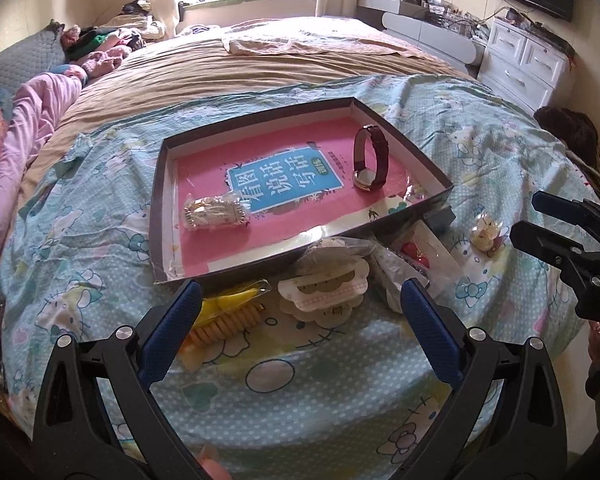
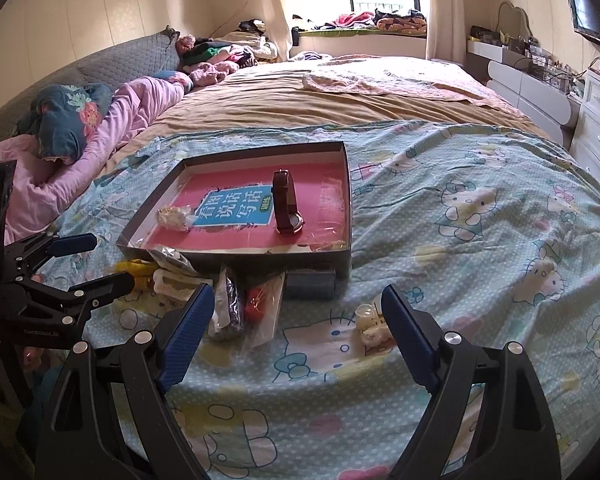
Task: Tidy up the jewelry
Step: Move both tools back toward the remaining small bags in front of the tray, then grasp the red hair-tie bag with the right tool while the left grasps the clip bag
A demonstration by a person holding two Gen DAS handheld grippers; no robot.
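Observation:
A shallow dark box (image 1: 160, 184) (image 2: 350, 208) with a pink liner lies on the bed. In it are a brown-strap watch (image 1: 370, 160) (image 2: 286, 204) and a bagged gold piece (image 1: 214, 214) (image 2: 174, 218). In front of the box lie a yellow bagged item (image 1: 228, 316) (image 2: 136, 270), a cloud-shaped card (image 1: 326, 292), a bagged red item (image 1: 414, 254) (image 2: 260, 304), a dark bagged item (image 2: 230, 308) and a small cream clip (image 1: 486, 232) (image 2: 372, 322). My left gripper (image 1: 300, 308) (image 2: 100, 260) is open and empty. My right gripper (image 2: 298, 312) (image 1: 532, 216) is open and empty, its right finger beside the clip.
A Hello Kitty sheet (image 2: 460, 240) covers the near bed. A small grey-blue box (image 2: 310, 282) (image 1: 440, 216) sits against the dark box's front wall. Pink bedding (image 2: 80, 160) lies left. White drawers (image 1: 524, 64) stand at right.

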